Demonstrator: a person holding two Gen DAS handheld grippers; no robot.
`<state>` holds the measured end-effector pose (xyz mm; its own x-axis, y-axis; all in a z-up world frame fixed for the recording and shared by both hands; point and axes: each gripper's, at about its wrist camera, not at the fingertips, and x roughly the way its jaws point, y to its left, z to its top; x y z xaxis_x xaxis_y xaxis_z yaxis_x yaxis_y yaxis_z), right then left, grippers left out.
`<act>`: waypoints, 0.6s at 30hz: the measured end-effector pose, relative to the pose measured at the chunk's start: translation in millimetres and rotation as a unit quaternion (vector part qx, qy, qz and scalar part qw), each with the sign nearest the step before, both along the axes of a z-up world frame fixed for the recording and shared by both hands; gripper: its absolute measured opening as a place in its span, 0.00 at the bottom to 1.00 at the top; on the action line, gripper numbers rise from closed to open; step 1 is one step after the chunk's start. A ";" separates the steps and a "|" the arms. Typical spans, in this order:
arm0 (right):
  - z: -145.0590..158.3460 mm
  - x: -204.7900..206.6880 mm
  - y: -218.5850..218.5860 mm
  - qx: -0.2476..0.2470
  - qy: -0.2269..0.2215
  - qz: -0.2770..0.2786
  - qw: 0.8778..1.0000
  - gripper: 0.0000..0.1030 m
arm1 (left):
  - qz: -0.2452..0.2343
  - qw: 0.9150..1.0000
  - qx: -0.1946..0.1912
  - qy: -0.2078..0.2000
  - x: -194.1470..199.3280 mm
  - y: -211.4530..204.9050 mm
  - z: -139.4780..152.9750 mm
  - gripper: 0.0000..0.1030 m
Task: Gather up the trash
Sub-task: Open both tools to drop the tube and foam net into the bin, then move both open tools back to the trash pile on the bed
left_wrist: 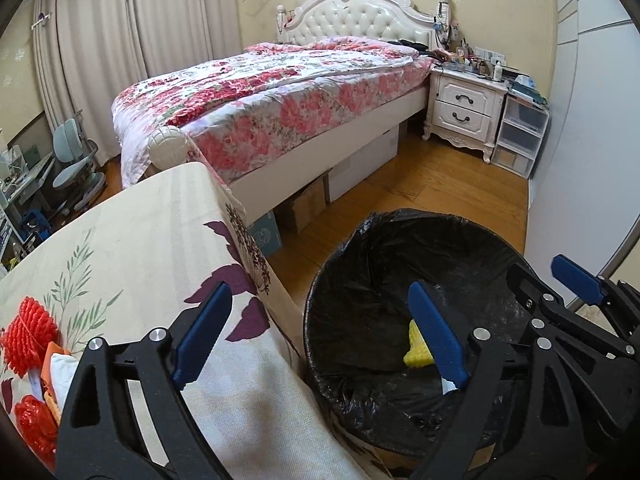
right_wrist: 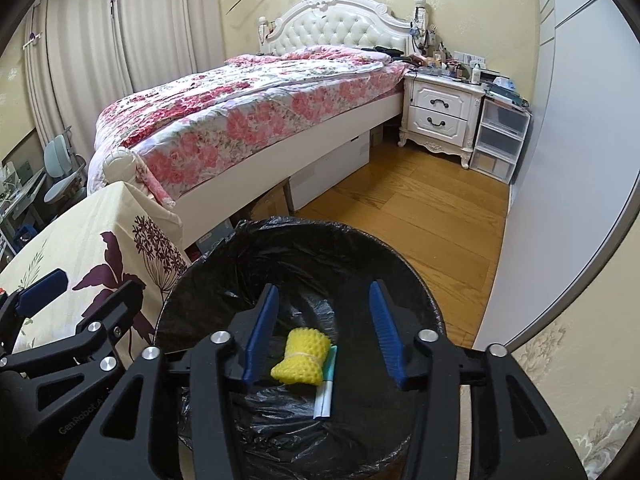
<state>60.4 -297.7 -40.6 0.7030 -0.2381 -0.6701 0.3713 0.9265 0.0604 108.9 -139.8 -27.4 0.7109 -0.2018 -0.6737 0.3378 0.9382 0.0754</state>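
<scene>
We hang both tongs, right [right_wrist: 320, 336] and left [left_wrist: 320, 336], released over the bin [right_wrist: 400, 256]; the yellow sponge [right_wrist: 302, 362] lies inside. Next, we judge, comes the red netting [left_wrist: 30, 336] on the counter [left_wrist: 132, 240].

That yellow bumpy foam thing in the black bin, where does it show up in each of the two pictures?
Left wrist view: the yellow foam piece peeks out low and right of centre, half hidden behind a blue finger of the left gripper.
Right wrist view: it lies near bottom centre, in full view between the fingers of the right gripper.
Shared landmark: the bin with its black liner, beside the flowered bed.
</scene>
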 end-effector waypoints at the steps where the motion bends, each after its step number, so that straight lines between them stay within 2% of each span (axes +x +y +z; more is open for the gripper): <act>1: 1.3 -1.3 -0.1 -0.001 -0.002 -0.002 1.000 0.53 | 0.001 1.000 0.000 -0.001 -0.4 1.7 1.6 0.86; 5: 6.1 -7.1 1.0 -0.001 -0.004 -0.007 1.000 0.58 | 0.008 1.000 0.001 -0.004 -7.9 9.7 8.3 0.87; 13: 15.9 -28.4 22.1 -0.008 -0.004 0.011 1.000 0.59 | 0.021 1.000 -0.001 0.000 -35.7 38.3 20.9 0.87; 18: 17.5 -44.6 38.0 0.004 -0.003 0.029 1.000 0.59 | 0.031 1.000 -0.001 -0.002 -59.2 63.6 24.7 0.87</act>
<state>15.7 -259.7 -23.1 0.7190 -0.1916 -0.6681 0.3166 0.9460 0.0694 49.7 -76.2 -2.7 0.7245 -0.1578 -0.6709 0.2783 0.9575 0.0754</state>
